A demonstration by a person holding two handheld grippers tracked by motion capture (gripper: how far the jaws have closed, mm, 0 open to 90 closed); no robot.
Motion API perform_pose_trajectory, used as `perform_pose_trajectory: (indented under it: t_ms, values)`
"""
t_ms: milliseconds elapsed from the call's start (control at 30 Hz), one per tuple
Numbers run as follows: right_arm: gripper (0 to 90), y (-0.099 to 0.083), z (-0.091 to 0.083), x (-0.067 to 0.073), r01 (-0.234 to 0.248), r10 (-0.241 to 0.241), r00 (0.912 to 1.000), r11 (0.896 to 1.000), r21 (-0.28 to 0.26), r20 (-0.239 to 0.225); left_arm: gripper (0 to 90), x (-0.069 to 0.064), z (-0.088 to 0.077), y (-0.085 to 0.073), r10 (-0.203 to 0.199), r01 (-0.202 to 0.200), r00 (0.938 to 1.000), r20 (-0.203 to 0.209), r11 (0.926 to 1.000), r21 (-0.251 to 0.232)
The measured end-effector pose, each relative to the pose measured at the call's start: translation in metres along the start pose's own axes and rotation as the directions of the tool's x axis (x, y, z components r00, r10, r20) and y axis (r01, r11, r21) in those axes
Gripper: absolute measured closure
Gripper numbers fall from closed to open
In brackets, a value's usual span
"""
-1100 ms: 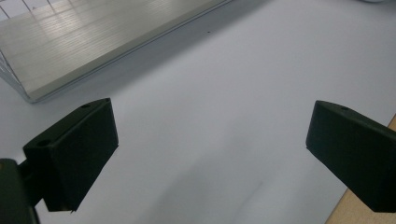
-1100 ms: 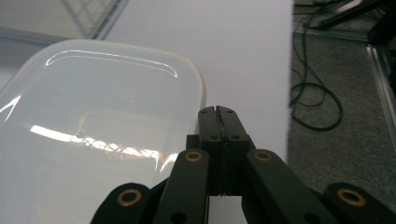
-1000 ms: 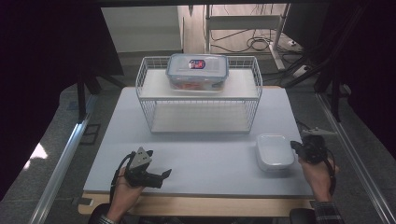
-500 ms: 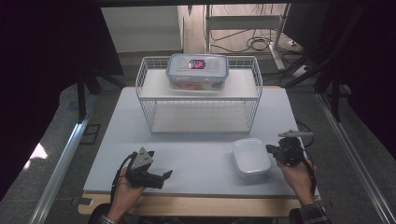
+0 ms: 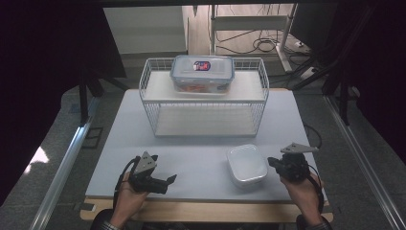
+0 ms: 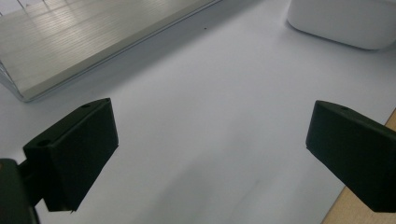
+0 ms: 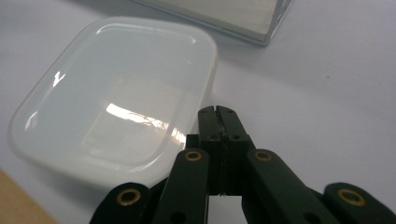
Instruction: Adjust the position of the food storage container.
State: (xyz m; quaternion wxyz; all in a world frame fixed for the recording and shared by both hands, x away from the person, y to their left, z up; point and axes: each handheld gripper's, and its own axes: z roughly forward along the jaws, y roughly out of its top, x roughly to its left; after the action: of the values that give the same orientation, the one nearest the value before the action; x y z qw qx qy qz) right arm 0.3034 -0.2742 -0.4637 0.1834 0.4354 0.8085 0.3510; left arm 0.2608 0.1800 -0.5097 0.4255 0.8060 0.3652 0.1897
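1. While shoving with closed right tongs (image 7: 217,112) against the white rounded-rectangular plastic container (image 5: 246,164) near the worktop's (image 5: 201,153) front edge: risks tipping off.
2. Left tongs (image 6: 208,154) open, empty.

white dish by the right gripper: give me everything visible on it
The white dish is a shallow rounded-rectangle container, glossy and opaque, plastic or glazed by its look, with a raised rim and an empty, light-reflecting inside. It sits upright and flat on the pale table, in front of the wire rack and near the front edge. The right gripper, jaws shut, has its tips at the dish's side wall; real contact cannot be told. Nothing else touches it.
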Motion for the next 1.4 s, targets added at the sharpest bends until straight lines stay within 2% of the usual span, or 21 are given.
perform_pose_trajectory:
  t_ms: [200,333,400,500,567,733,867,967,1200,1400]
  values:
    - [89.8,-0.02,-0.016,0.021,0.021,-0.02,0.9996,1.0,0.009,-0.021,1.9,0.0,0.0,0.0,0.003,-0.003,1.0,-0.003,1.0,0.001]
    - [89.7,-0.031,-0.019,0.03,0.013,-0.011,0.9979,0.999,0.032,-0.064,1.9,0.001,-0.001,0.0,-0.003,0.003,1.0,-0.005,1.0,-0.004]
    - [89.6,-0.033,-0.018,0.032,0.013,-0.007,0.9944,0.998,0.06,-0.106,1.9,0.001,-0.001,0.0,-0.006,0.006,1.0,-0.006,1.0,-0.003]
    - [89.6,-0.036,-0.011,0.029,0.002,0.011,0.9913,0.995,0.095,-0.132,1.9,0.001,-0.001,0.0,-0.002,0.002,1.0,-0.007,1.0,-0.003]
    - [89.7,-0.034,-0.006,0.028,-0.006,0.021,0.9884,0.995,0.1,-0.151,1.9,0.002,-0.001,0.0,-0.008,0.008,1.0,-0.004,1.0,-0.004]
    - [89.7,-0.028,0.001,0.019,-0.016,0.027,0.9927,0.995,0.1,-0.118,2.0,0.003,0.001,0.001,-0.018,0.018,0.9998,0.002,0.9998,0.005]
    - [89.7,-0.023,0.007,0.007,-0.05,0.059,0.9931,0.995,0.087,-0.101,3.4,0.003,0.007,0.004,-0.044,0.043,0.9988,0.022,0.9985,0.033]
    - [89.7,-0.018,0.014,-0.001,-0.068,0.075,0.993,0.995,0.079,-0.092,4.7,0.002,0.013,0.008,-0.045,0.043,0.9984,0.034,0.9977,0.052]
    - [89.7,-0.003,0.033,-0.014,-0.058,0.063,0.9962,0.995,0.078,-0.061,6.7,0.004,0.019,0.014,-0.053,0.051,0.9977,0.043,0.9977,0.045]
    - [89.7,0.012,0.051,-0.019,-0.057,0.061,0.9966,0.995,0.077,-0.055,8.2,0.012,0.023,0.017,-0.092,0.09,0.9947,0.046,0.9946,0.051]
